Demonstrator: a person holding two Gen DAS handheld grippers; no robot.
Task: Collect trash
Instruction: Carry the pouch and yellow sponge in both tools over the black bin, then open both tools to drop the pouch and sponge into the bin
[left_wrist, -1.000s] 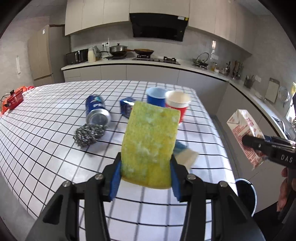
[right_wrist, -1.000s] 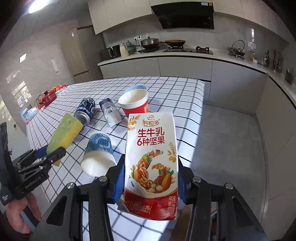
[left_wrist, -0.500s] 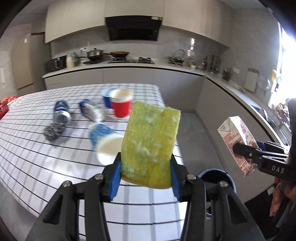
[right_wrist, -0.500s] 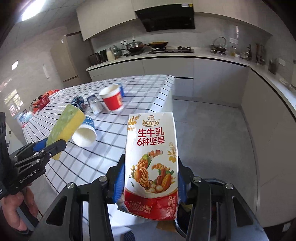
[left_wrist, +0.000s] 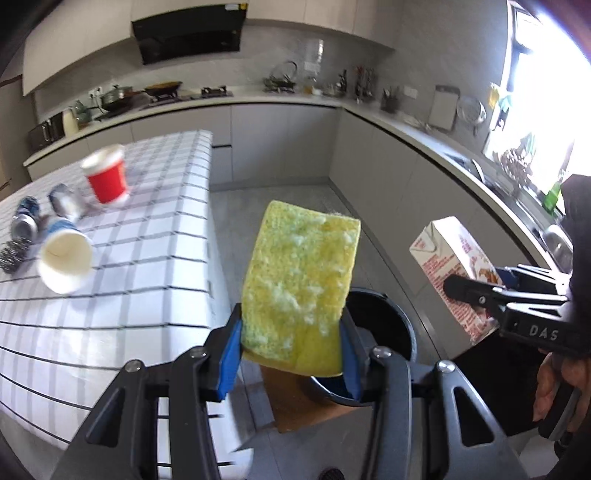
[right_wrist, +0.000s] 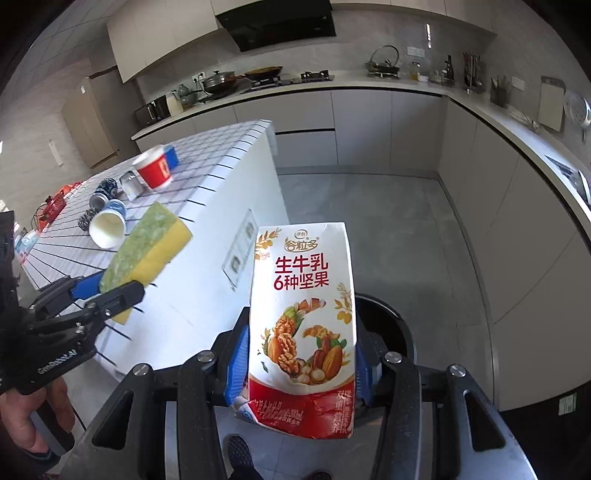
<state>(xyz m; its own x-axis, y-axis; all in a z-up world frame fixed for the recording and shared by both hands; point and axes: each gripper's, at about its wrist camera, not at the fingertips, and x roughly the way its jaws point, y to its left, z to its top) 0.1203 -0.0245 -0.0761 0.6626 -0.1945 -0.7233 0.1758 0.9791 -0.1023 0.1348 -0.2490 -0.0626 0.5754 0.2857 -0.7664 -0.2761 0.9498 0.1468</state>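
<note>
My left gripper (left_wrist: 290, 350) is shut on a yellow-green sponge (left_wrist: 301, 280), which stands upright between the blue pads. My right gripper (right_wrist: 297, 365) is shut on a white and red milk carton (right_wrist: 303, 317), also upright. A round black trash bin (left_wrist: 384, 325) stands on the floor just behind the sponge, partly hidden by it. In the right wrist view the bin (right_wrist: 388, 325) shows behind the carton. The left gripper with the sponge (right_wrist: 147, 251) appears at the left of the right wrist view, and the carton (left_wrist: 458, 266) at the right of the left wrist view.
The tiled counter (left_wrist: 129, 280) lies to the left with a red cup (left_wrist: 107, 179), a fallen white cup (left_wrist: 64, 264), a can (left_wrist: 24, 221), a small crushed carton (left_wrist: 64, 199) and a steel scourer (left_wrist: 13, 254). A brown board (left_wrist: 295, 402) lies under the bin. Kitchen cabinets (right_wrist: 480, 221) line the right.
Both grippers have swung right, away from the counter top and out over the floor. The black bin has come into view just beneath and behind the sponge and the carton.
</note>
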